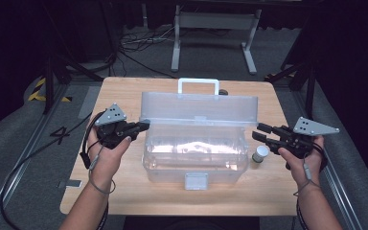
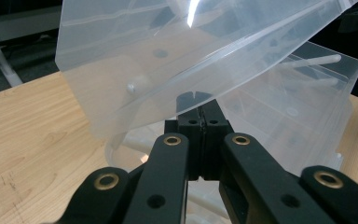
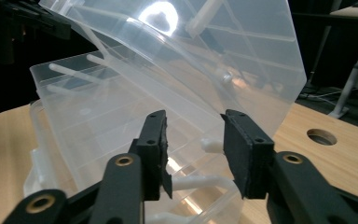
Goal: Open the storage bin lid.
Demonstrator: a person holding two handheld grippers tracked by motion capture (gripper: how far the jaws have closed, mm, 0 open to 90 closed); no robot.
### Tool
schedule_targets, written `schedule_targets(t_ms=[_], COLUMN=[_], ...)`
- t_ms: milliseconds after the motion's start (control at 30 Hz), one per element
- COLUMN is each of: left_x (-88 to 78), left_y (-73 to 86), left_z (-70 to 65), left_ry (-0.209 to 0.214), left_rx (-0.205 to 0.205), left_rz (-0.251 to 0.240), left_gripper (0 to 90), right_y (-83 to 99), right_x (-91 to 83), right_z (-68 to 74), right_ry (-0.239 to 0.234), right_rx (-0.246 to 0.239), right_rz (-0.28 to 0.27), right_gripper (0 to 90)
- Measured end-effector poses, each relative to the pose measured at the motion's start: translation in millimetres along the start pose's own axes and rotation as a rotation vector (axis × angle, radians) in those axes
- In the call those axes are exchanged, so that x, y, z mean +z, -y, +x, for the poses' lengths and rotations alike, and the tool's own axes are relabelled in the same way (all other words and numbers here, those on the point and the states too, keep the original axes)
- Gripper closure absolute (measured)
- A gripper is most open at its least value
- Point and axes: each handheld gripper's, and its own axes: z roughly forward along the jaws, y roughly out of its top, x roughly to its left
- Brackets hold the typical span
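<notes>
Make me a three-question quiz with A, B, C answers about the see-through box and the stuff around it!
1. Where does the little bottle stand?
A. inside the clear box
B. on the table beside the clear box, near the right gripper
C. on the floor

2. What colour is the bottle's cap?
A. white
B. red
C. blue

3. How is the box's lid?
A. shut and latched
B. taken off, lying on the table
C. raised open

Answers: 1 B, the high view shows it on the wooden table off the box's right end. 2 A, the cap looks white. 3 C, the lid stands up behind the box body.
</notes>
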Motion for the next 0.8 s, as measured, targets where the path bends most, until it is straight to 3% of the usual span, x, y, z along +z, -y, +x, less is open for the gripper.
schedule_targets(t_ms=[133, 400, 633, 800], left_x=[0.3, 1.4, 1.6, 1.7], left_y=[-0.7, -1.7, -1.6, -1.6], left_z=[0.1, -1.3, -1.5, -1.6], left_ry=[-0.002, -0.003, -0.002, -0.003], left_rx=[-0.001, 0.006, 0.007, 0.005], left_rz=[-0.001, -0.001, -0.001, -0.003], left_gripper=[90.0, 90.0, 90.0, 90.0], right_y=[-2.3, -6.0, -7.2, -11.1], right_x=[2.4, 17.0, 31.4, 40.9], right_z=[1.5, 2.7, 2.1, 3.6], right_ry=[0.034, 0.137, 0.157, 0.179], right_rx=[0.025, -0.018, -0.006, -0.025], right_rz=[-0.015, 0.017, 0.02, 0.032], right_gripper=[53.1, 49.0, 47.7, 45.9])
